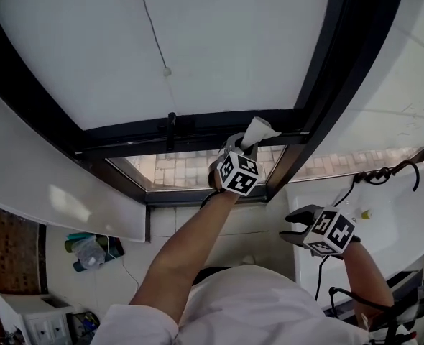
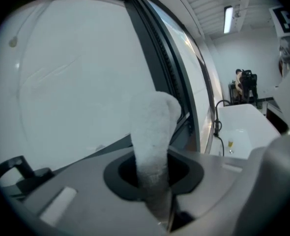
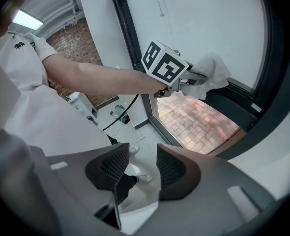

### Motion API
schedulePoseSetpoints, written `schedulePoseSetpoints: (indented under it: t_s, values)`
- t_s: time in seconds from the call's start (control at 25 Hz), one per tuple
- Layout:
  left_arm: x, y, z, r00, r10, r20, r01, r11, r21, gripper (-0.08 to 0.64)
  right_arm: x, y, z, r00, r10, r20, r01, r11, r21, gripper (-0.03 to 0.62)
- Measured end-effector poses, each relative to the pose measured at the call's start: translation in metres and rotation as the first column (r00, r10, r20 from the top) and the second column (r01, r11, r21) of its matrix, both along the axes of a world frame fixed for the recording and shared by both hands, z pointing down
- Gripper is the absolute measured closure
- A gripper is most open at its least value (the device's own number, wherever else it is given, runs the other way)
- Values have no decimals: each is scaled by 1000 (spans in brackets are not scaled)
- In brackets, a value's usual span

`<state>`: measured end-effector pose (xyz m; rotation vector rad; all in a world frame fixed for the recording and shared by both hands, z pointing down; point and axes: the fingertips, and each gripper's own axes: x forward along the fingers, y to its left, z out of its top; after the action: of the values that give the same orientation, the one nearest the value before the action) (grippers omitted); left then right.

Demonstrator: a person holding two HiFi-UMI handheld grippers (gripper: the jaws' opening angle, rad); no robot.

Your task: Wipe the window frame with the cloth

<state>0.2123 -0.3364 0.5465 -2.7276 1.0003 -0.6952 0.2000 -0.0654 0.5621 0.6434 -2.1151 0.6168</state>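
Note:
A white cloth [image 1: 259, 129] is pinched in my left gripper [image 1: 243, 146] and pressed against the black window frame [image 1: 197, 125], near where the horizontal bar meets the upright post. In the left gripper view the cloth [image 2: 153, 132] stands up out of the shut jaws [image 2: 152, 177], with the dark frame [image 2: 155, 58] just behind it. My right gripper [image 1: 292, 226] hangs lower right, away from the window, open and empty. In the right gripper view its jaws [image 3: 142, 168] stand apart over the floor, and the cloth [image 3: 211, 73] shows against the frame.
A black window handle [image 1: 171, 119] sits on the frame left of the cloth. A blind cord with a bead [image 1: 167, 71] hangs over the pane. A white basin [image 1: 392, 214] with a black hose [image 1: 384, 174] stands at right. Bottles [image 1: 90, 251] lie on the floor at lower left.

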Motion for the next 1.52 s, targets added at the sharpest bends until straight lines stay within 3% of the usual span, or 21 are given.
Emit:
schedulePoseSetpoints:
  t_s: [0.28,0.72,0.96,1.24,1.52]
  values:
    - [-83,-13,0,999,-29,-36,30,999,33,469,-49,-15,-3,998,-48,-35,48,999,-6,416]
    - [-225,-41,13,997,-69,40,65,993,95,469,-134,-39,-17,991,-114,-69,115,993,4,416]
    - [-301,-58,12,991,-136,22,133,987,90,469,-165,-46,-21,987,-128,-94,128,992,-6,416]
    - [-401,-77,14,967,-254,7,253,964,87,469,-209,-56,-20,981,-163,-100,163,987,-8,416]
    - [-500,-96,11,929,-366,52,359,927,103,469,-251,-67,-21,976,-198,-94,198,980,-2,416]
